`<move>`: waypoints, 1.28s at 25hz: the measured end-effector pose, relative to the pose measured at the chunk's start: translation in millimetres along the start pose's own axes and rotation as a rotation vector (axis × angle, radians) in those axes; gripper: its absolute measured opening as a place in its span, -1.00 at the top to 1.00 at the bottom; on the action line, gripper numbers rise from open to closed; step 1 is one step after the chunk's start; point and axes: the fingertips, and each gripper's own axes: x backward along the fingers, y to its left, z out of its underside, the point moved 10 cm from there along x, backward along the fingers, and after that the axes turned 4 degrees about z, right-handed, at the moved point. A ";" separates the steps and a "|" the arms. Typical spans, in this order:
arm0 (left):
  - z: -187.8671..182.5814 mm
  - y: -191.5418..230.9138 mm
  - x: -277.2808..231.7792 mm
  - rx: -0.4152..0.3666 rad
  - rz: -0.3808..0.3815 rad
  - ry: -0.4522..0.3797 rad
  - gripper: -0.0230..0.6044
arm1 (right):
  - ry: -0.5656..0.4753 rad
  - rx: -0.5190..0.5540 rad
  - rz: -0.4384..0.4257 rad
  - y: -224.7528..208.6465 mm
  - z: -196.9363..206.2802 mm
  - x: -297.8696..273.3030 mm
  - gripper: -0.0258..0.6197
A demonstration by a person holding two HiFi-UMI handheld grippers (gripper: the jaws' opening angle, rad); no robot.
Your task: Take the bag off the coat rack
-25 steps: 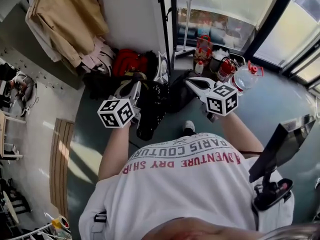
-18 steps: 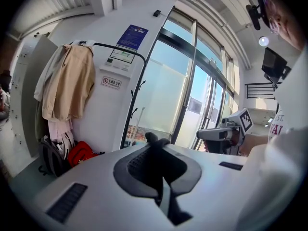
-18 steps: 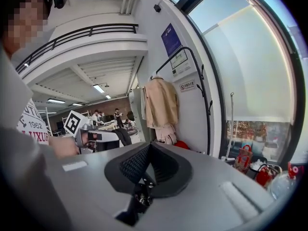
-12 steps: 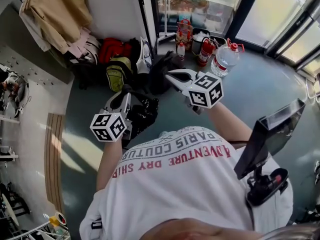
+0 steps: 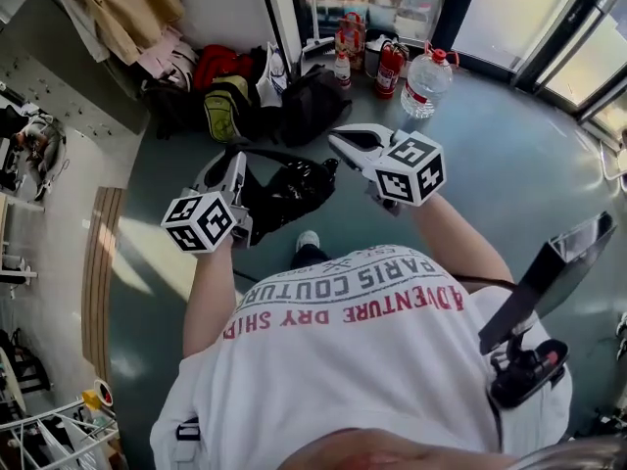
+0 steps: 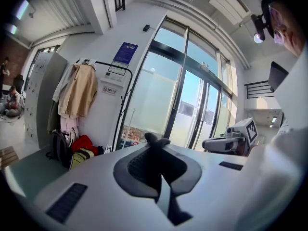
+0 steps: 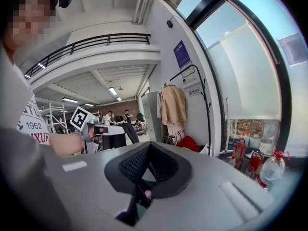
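Black bag (image 5: 294, 186) hangs by its strap (image 5: 266, 152) from the clenched left gripper (image 5: 236, 164), well clear of the coat rack (image 6: 124, 105); right gripper (image 5: 339, 138) closed, empty; bag looks soft, saggy, swing-prone, so the strap is the best hold.

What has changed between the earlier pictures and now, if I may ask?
The person has backed away from the coats and the floor pile, carrying the bag along under the left gripper. Unchanged: the left gripper stays shut on the bag's strap, and the right gripper stays shut and empty.
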 end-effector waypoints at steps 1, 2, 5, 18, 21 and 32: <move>0.1 -9.0 2.4 0.008 0.013 -0.001 0.92 | 0.006 0.000 0.000 6.2 1.8 9.5 0.92; 0.7 -20.3 4.2 0.013 0.027 0.003 0.92 | 0.010 -0.003 0.000 12.0 4.5 20.8 0.92; 5.2 -66.8 10.1 0.019 0.087 0.021 0.92 | 0.005 -0.015 0.016 28.4 13.4 65.8 0.92; 28.1 -160.9 35.8 -0.038 0.221 0.067 0.92 | -0.035 -0.028 0.042 48.4 38.6 127.2 0.92; 36.9 -158.1 39.4 -0.035 0.214 0.086 0.92 | -0.031 -0.015 0.037 55.2 42.8 124.7 0.92; 18.3 -150.1 56.1 -0.079 0.181 0.069 0.92 | -0.043 -0.002 0.032 70.6 27.7 119.4 0.92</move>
